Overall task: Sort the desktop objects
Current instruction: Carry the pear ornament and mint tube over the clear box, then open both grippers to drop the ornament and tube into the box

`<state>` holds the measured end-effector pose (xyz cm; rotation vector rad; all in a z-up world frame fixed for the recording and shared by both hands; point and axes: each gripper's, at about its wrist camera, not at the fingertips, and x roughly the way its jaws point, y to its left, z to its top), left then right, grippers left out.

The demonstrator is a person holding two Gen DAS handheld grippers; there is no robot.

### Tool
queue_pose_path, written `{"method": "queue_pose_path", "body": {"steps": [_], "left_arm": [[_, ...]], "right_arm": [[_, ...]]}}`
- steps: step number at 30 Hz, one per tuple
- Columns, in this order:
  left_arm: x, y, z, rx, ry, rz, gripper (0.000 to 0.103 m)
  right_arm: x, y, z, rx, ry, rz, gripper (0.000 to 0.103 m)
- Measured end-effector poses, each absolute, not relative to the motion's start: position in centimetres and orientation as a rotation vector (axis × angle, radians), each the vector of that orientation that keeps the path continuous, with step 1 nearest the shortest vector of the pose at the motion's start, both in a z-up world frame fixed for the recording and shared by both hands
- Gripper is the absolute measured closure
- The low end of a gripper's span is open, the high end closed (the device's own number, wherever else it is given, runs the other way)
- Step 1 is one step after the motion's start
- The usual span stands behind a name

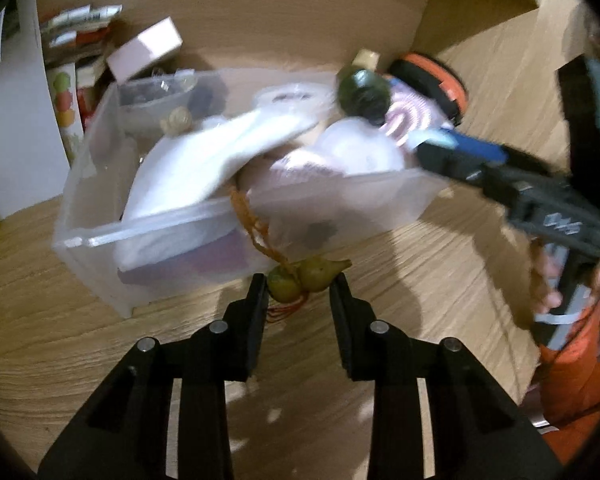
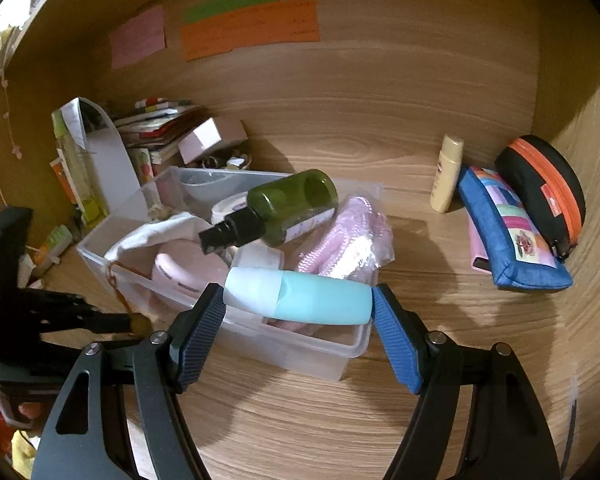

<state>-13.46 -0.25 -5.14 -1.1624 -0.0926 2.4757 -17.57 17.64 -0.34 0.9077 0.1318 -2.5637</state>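
Right wrist view: my right gripper [image 2: 298, 300] is clamped end-to-end on a pale teal bottle [image 2: 300, 298], lying sideways between the blue pads, right above the near rim of the clear plastic bin [image 2: 340, 354]. Bin sits mid-desk on the wood desk [image 2: 440, 360], packed w/ stuff: white cloth [image 2: 156, 232], green spray bottle [image 2: 288, 208] lying on top, pink bagged item [image 2: 348, 236], pink round tub [image 2: 188, 268]. Toward the desk's right back corner: blue patchwork pouch [image 2: 508, 232], black/orange zip case [image 2: 540, 188] leaning behind it, cream bottle [image 2: 446, 174] upright. Back left corner: stacked books & a pink box [image 2: 212, 138]. Sticky notes [image 2: 248, 28] on the wood back panel.

Left wrist view (blurry): my left gripper [image 1: 300, 286] has its jaws narrow, w/ a small olive gourd charm [image 1: 306, 276] between the tips, just off the bin's near wall. Left tip touches it; can't tell if the right tip presses. Its orange cord [image 1: 252, 224] runs up over the bin rim.
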Motion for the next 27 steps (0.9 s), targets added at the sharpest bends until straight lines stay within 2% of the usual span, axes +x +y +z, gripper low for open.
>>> {"method": "queue_pose_path", "body": {"steps": [13,27], "left_arm": [[-14.5,-1.2,0.9,-0.987,-0.077,2.573,0.072],[-16.3,-5.8,-0.6,-1.120,-0.115,2.681,0.072]], "right_arm": [[-17.4,17.3,-0.6,0.875,0.157,-2.596,0.031],[-17.3,16.7,-1.0,0.873,0.092,-2.495,0.031]]}}
